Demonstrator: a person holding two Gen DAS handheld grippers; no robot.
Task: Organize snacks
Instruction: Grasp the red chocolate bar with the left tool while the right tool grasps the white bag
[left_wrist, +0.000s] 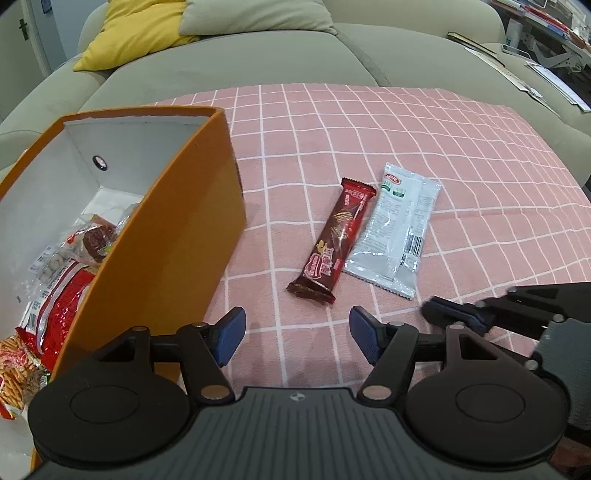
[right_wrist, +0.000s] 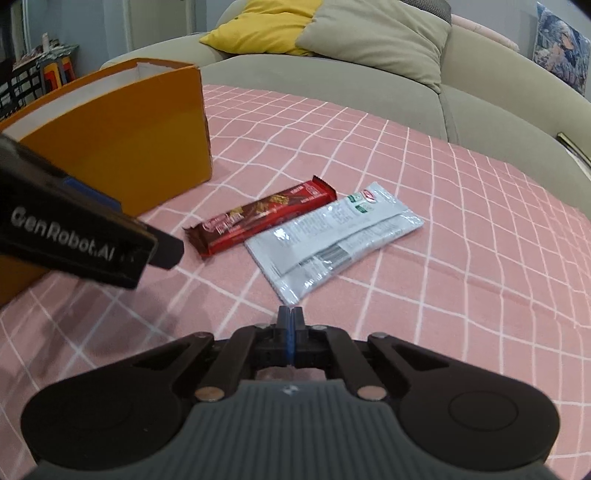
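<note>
Orange box (left_wrist: 177, 206) already holds snacks; bar (left_wrist: 332, 240) and pouch (left_wrist: 397, 229) remain. Left gripper (left_wrist: 297, 334) jaws spread, right gripper (right_wrist: 290, 314) jaws pressed together, empty. Next: right must open over the pouch.

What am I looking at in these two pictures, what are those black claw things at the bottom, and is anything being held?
Each picture comes from a camera mounted on a handheld two-finger gripper; a person carries one in each hand. The black parts at the bottom are that gripper's own body and fingers.

The left camera shows the left gripper with its blue-padded fingers apart and nothing between them. The right camera shows the right gripper closed on nothing.

In front lies a pink checked cloth spread before a grey-green sofa. On the cloth lie a red-brown chocolate bar and a white snack packet, side by side. To their left stands an open orange box already holding several snack packs. Nothing is held.
</note>
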